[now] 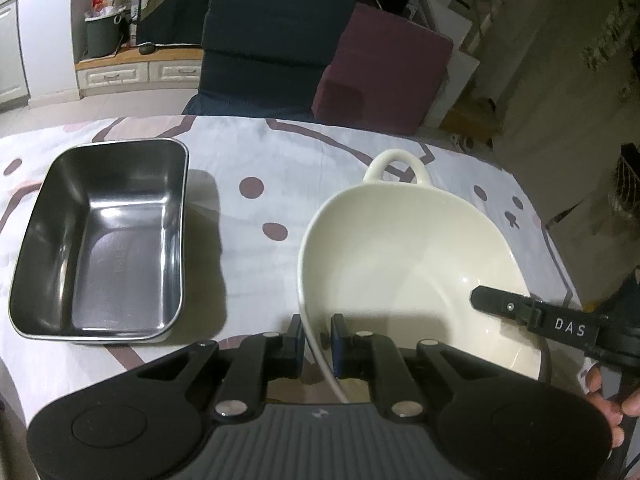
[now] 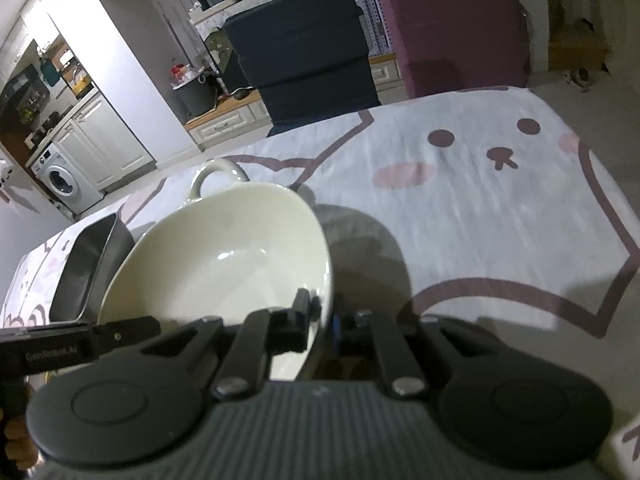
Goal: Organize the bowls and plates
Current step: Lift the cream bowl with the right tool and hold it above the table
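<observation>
A large cream bowl with a loop handle at its far side is gripped from both sides. My left gripper is shut on the bowl's near left rim, one pad inside and one outside. My right gripper is shut on the bowl at its right rim; in the left wrist view its black finger reaches in over the rim. To the left of the bowl, a rectangular steel tray sits empty on the table. In the right wrist view the tray shows partly behind the bowl.
The table wears a white cloth with pink cartoon faces. A dark blue chair and a maroon chair stand at the far edge. A person's hand shows at the right.
</observation>
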`<control>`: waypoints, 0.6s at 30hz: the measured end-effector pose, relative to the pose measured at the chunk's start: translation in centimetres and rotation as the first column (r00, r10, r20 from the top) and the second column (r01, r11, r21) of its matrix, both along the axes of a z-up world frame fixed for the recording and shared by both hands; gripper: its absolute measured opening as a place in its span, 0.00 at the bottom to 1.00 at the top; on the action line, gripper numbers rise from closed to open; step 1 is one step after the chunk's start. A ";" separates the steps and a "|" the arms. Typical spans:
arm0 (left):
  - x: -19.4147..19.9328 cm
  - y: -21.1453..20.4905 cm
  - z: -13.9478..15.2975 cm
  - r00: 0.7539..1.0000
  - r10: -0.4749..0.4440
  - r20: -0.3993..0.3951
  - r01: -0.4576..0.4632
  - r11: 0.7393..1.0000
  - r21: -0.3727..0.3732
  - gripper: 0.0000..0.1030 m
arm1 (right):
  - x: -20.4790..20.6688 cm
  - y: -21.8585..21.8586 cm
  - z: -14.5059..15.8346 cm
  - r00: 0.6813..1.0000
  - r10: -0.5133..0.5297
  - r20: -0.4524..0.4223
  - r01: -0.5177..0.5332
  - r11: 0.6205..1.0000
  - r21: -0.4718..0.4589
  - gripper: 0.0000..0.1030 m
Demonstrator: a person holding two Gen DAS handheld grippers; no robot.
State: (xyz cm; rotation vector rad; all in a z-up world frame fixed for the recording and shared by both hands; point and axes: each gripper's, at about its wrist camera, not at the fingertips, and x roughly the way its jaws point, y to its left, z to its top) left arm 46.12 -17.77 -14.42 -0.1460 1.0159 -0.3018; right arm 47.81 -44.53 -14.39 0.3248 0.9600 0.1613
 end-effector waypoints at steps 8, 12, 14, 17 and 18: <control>-0.1 -0.2 0.3 1.000 -0.002 -0.010 0.002 1.000 -0.009 0.13 | -0.3 0.3 0.2 1.000 -0.010 -0.001 0.010 1.000 -0.012 0.13; -0.4 -0.4 0.9 1.000 -0.011 0.001 0.011 1.000 -0.008 0.13 | -0.4 0.2 0.4 1.000 -0.020 0.004 0.020 1.000 -0.008 0.13; -0.6 -0.4 1.2 1.000 -0.013 0.007 0.013 1.000 -0.007 0.13 | -0.5 0.1 0.6 1.000 -0.026 0.009 0.026 1.000 -0.007 0.13; -0.8 -0.4 1.8 1.000 -0.014 0.017 0.014 1.000 -0.009 0.13 | -0.8 0.1 0.8 0.999 -0.031 0.017 0.031 1.000 -0.006 0.13; -0.9 -0.4 2.1 1.000 -0.014 0.020 0.014 1.000 -0.008 0.13 | -0.9 0.1 1.0 0.999 -0.031 0.020 0.032 0.999 -0.005 0.13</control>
